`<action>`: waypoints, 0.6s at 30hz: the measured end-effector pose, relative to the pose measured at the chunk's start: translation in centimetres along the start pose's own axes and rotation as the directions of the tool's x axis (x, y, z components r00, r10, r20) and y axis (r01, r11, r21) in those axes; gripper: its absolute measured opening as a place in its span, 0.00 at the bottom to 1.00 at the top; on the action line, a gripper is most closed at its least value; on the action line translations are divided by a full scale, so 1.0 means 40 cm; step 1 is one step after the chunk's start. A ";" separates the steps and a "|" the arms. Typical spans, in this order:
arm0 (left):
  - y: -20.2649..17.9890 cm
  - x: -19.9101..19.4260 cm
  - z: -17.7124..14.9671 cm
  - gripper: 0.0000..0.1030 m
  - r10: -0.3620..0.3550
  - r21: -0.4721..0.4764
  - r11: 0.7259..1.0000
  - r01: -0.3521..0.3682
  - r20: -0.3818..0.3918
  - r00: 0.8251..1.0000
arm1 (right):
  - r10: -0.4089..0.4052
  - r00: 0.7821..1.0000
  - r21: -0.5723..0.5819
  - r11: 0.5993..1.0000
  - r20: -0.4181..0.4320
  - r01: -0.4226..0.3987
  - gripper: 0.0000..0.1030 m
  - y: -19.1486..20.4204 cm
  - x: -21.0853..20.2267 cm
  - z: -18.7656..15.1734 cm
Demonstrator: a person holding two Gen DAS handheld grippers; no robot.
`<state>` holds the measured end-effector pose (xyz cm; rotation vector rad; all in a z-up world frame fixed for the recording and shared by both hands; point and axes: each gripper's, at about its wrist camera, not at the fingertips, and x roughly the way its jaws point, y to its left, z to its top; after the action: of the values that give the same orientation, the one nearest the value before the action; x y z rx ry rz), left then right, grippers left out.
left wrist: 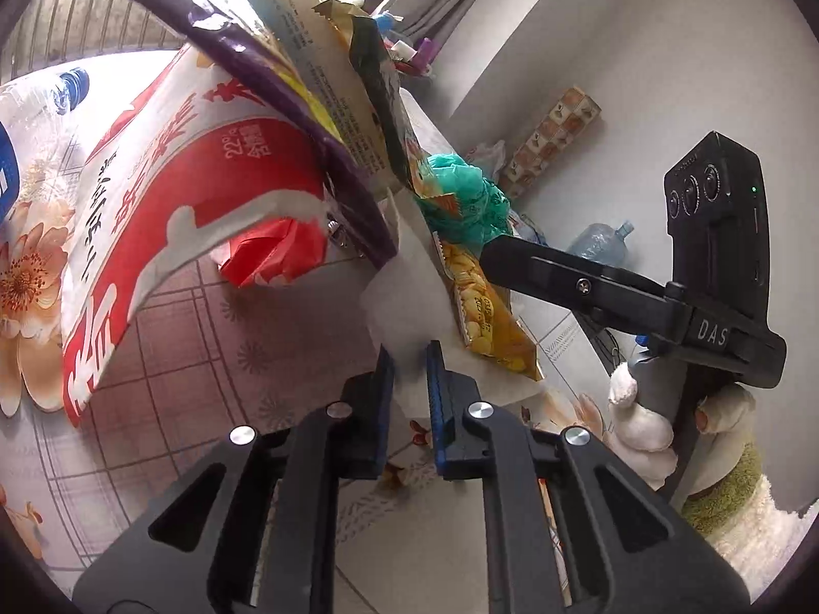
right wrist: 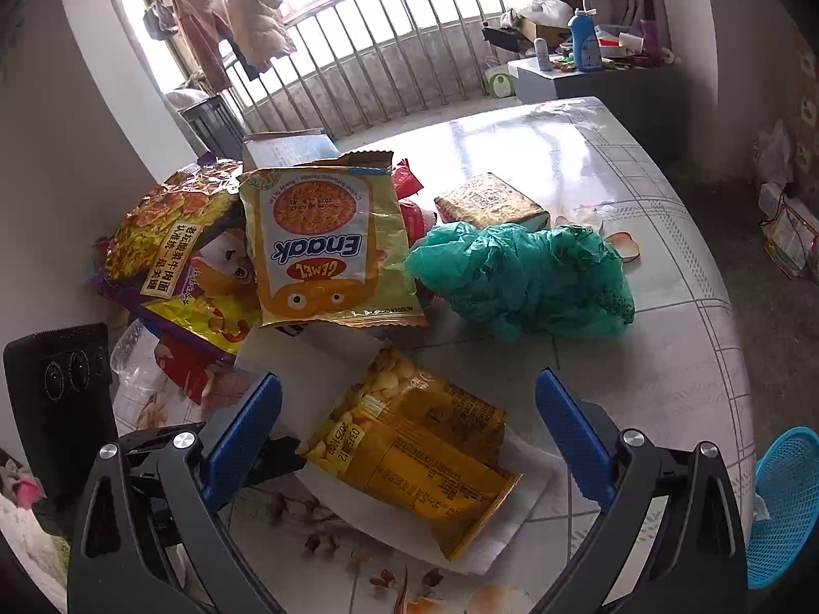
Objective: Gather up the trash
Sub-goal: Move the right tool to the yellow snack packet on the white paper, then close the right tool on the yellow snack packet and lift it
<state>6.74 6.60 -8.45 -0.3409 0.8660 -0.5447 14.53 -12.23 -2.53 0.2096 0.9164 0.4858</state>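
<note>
Left wrist view: my left gripper point(left wrist: 409, 358) has its jaws pinching the edge of a white paper sheet point(left wrist: 404, 281) on the table point(left wrist: 215, 337). Right wrist view: my right gripper point(right wrist: 409, 409) holds its jaws spread wide around a yellow snack packet point(right wrist: 414, 445) lying on that sheet. Beyond lie an Enaak wrapper point(right wrist: 322, 245), a purple noodle bag point(right wrist: 179, 256) and a crumpled green plastic bag point(right wrist: 527, 276).

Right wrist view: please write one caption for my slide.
Open right gripper poised over a yellow snack packet on white paper.
</note>
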 end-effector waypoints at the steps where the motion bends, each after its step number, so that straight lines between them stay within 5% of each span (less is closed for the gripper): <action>1: -0.008 0.002 0.002 0.05 -0.003 0.003 1.000 0.003 -0.002 1.000 | 0.027 1.000 0.015 1.000 -0.011 -0.027 0.94 -0.009 0.008 0.000; 9: -0.045 0.000 -0.012 0.02 -0.026 0.038 0.999 0.026 0.007 1.000 | 0.081 0.994 0.019 0.997 -0.069 -0.080 0.91 0.005 -0.004 -0.049; 18: -0.090 0.012 -0.034 0.02 -0.054 0.096 0.994 0.059 -0.045 0.998 | 0.013 0.995 0.081 0.997 -0.099 -0.005 0.65 -0.013 -0.038 -0.110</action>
<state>4.78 3.33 -7.81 -0.2667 0.8693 -0.6463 10.41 -13.56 -4.28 0.2650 1.0340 0.4717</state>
